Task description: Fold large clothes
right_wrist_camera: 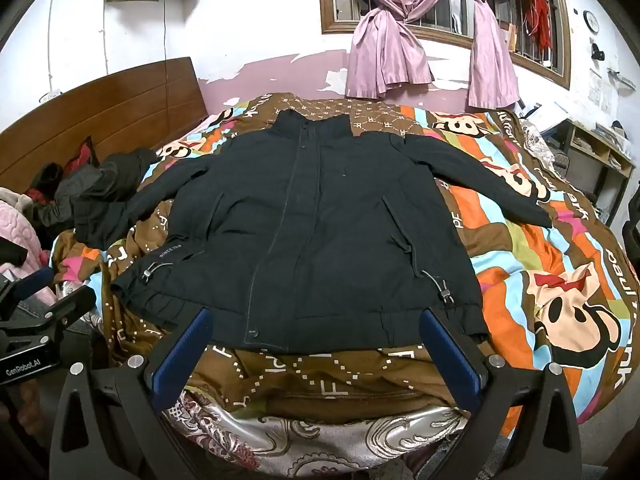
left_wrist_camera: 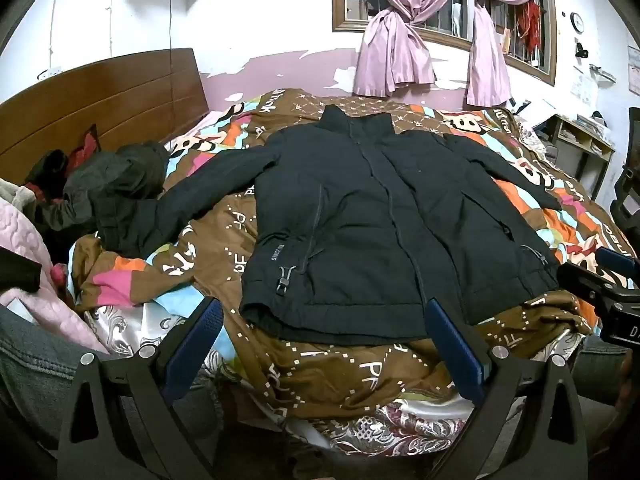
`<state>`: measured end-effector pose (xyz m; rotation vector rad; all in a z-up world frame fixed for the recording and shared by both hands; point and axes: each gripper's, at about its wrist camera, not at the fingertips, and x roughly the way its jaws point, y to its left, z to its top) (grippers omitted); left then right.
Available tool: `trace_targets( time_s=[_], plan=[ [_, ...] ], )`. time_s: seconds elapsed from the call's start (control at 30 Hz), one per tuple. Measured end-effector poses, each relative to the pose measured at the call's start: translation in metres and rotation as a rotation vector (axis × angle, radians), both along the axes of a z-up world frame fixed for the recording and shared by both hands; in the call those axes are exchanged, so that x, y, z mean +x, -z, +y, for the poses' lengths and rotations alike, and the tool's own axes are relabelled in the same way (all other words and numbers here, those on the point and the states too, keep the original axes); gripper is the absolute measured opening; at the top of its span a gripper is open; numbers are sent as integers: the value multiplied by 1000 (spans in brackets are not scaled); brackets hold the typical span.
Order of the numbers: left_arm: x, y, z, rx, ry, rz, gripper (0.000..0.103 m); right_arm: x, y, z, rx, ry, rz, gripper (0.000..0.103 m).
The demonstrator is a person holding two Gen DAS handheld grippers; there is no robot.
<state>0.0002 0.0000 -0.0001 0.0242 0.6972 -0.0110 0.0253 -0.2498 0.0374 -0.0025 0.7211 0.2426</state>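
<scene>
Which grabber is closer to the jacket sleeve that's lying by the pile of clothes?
Left. The left gripper sits at the hem on the side where that sleeve stretches toward the clothes pile. The right gripper sits further along the hem, toward the other sleeve.

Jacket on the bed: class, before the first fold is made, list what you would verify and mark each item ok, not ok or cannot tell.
1. Jacket lies flat, front up, closed: ok.
2. Right sleeve is spread out on the quilt: ok.
3. Left sleeve is clear of other clothes: not ok; its cuff reaches the dark clothes pile.
4. Left hand-held gripper is open and holds nothing: ok.
5. Right hand-held gripper is open and holds nothing: ok.
6. Hem is smooth: not ok; it is gathered at its left corner.
</scene>
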Motion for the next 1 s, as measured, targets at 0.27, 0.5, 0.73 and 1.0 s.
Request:
trace_targets(
  time_s=[0.27,0.5,0.73,1.0],
  plan=[
    [-1,0,-2,2,4,-3,99,0,0,0,6,0,2,103],
    [0,0,0,-3,1,0,99,0,0,0,6,-1,2,103],
    [0,0,0,-3,0,1,99,0,0,0,6,0,2,103],
    [0,0,0,-3,0,1,99,0,0,0,6,0,3,103]
  ],
)
